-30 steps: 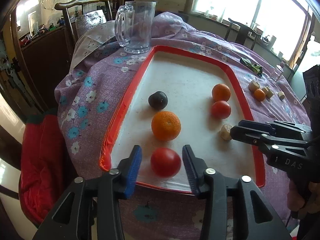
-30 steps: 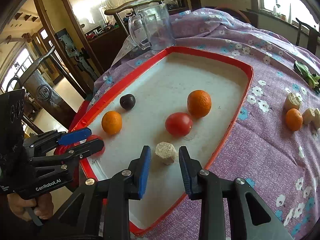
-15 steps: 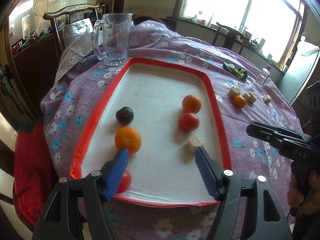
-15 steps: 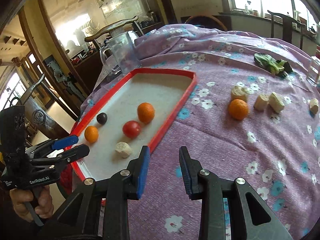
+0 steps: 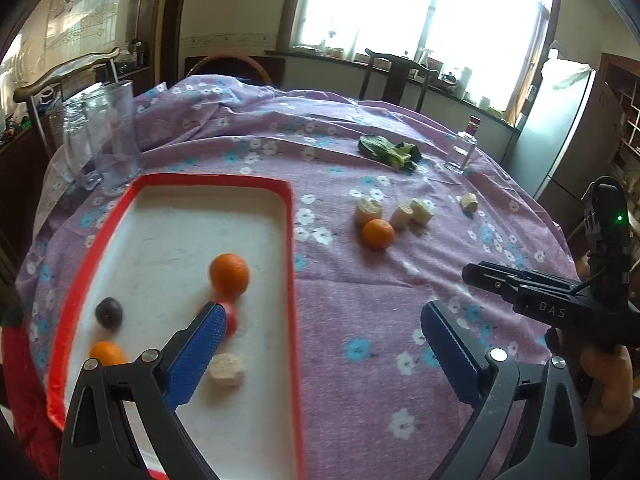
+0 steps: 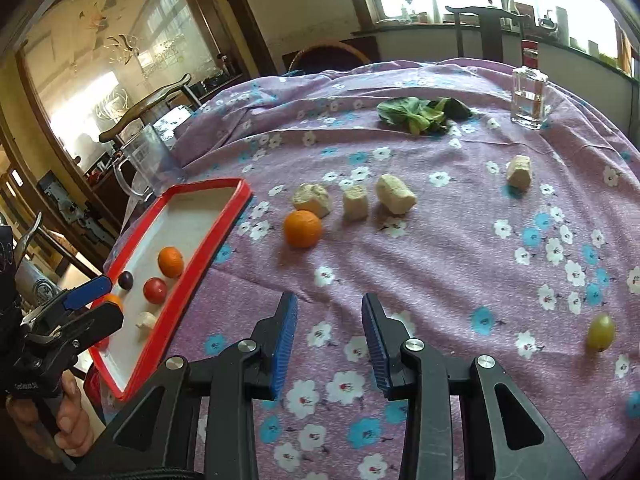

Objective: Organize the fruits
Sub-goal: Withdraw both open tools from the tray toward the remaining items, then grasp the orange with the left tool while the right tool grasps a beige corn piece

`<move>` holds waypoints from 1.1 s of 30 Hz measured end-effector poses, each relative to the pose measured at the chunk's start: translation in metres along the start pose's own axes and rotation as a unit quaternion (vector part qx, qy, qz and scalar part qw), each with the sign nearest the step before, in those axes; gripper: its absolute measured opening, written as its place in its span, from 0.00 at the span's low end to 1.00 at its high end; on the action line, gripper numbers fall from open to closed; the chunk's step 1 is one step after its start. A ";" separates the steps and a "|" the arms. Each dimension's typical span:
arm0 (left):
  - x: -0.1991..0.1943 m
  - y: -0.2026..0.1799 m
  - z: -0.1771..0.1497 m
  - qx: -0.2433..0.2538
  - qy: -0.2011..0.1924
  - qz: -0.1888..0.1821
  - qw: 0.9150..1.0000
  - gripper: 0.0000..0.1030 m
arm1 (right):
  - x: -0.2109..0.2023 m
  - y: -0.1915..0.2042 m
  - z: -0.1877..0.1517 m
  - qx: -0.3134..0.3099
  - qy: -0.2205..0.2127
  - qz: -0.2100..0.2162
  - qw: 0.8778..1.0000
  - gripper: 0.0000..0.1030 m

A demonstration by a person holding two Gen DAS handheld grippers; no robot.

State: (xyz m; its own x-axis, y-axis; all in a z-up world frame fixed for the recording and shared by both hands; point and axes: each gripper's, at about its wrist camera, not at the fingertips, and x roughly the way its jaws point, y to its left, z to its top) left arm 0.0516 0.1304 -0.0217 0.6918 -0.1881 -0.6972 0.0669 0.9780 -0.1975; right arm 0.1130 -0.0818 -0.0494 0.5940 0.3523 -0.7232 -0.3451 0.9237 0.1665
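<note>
A red-rimmed white tray (image 5: pixel 288 240) (image 6: pixel 208 240) holds two oranges (image 5: pixel 229 275) (image 5: pixel 105 353), a red tomato (image 6: pixel 155 289), a dark plum (image 5: pixel 109 313) and a pale banana chunk (image 5: pixel 225 369). On the purple cloth lie another orange (image 5: pixel 377 233) (image 6: pixel 303 228), several pale chunks (image 6: pixel 355 202) and a green grape (image 6: pixel 600 331). My left gripper (image 5: pixel 320 352) is open wide and empty over the tray's right rim. My right gripper (image 6: pixel 329 340) is open and empty above the cloth, short of the loose orange.
A glass mug (image 5: pixel 114 136) stands behind the tray. Green leaves (image 6: pixel 420 114) and a small glass bottle (image 6: pixel 529 96) lie at the far side. Chairs stand beyond the table. The table edge falls away left of the tray.
Both grippers have pulled back from the tray and swung right toward the loose fruit on the cloth. The left jaws have opened wider; the tomato and banana chunk stay in the tray.
</note>
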 end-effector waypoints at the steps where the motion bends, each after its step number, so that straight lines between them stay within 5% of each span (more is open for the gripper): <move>1: 0.006 -0.004 0.003 0.004 0.004 -0.003 1.000 0.95 | 0.001 -0.005 0.002 0.002 -0.001 -0.005 1.000 0.35; 24: 0.162 -0.046 0.064 0.019 0.068 0.014 0.997 0.78 | 0.089 -0.048 0.069 -0.036 0.033 -0.038 0.998 0.35; 33: 0.199 -0.050 0.070 0.026 0.080 0.003 0.996 0.48 | 0.092 -0.058 0.070 -0.021 0.030 -0.024 0.999 0.32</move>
State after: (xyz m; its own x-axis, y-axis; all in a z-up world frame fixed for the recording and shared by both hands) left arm 0.2365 0.0505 -0.1023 0.5685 -0.1894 -0.8005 0.1035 0.9819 -0.1589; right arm 0.2387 -0.0923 -0.0789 0.5658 0.2971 -0.7691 -0.3486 0.9315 0.1034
